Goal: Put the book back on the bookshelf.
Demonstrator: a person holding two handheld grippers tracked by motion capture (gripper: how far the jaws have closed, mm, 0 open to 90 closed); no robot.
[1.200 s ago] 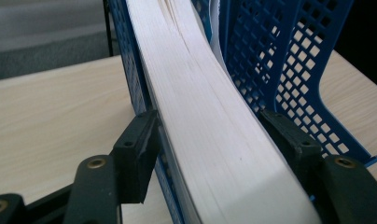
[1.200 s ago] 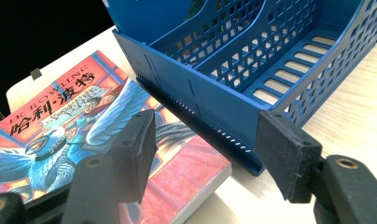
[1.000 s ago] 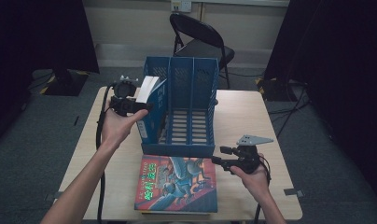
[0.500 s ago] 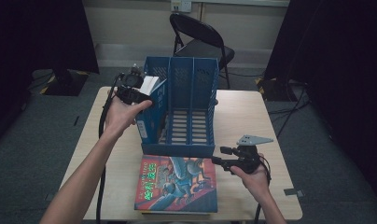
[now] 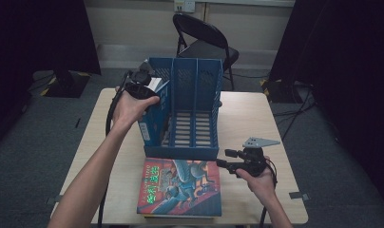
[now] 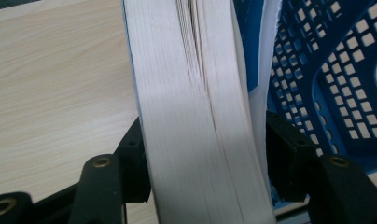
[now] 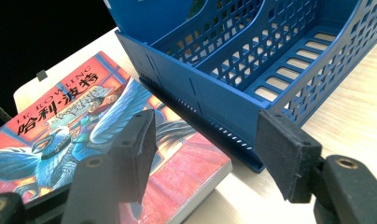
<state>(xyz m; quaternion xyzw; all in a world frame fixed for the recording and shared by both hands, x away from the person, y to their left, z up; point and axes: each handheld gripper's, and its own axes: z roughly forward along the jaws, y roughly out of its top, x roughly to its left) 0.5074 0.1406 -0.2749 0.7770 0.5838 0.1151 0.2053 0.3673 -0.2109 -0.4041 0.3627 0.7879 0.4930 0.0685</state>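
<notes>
A: What's the left gripper (image 6: 200, 158) got?
B: A thick book (image 6: 196, 107), its pale page block clamped between the black pads, standing in the left slot of the blue perforated plastic file rack (image 5: 195, 109) near the table's (image 5: 256, 118) far edge.
A: Changed from a second ago?
B: The hand has carried it farther back, deeper into the slot.
A: And the right gripper (image 7: 205, 149)?
B: Jaws apart, holding nothing, near the right front corner beside the glossy illustrated book (image 5: 180, 187). The held book's cover is hidden.
</notes>
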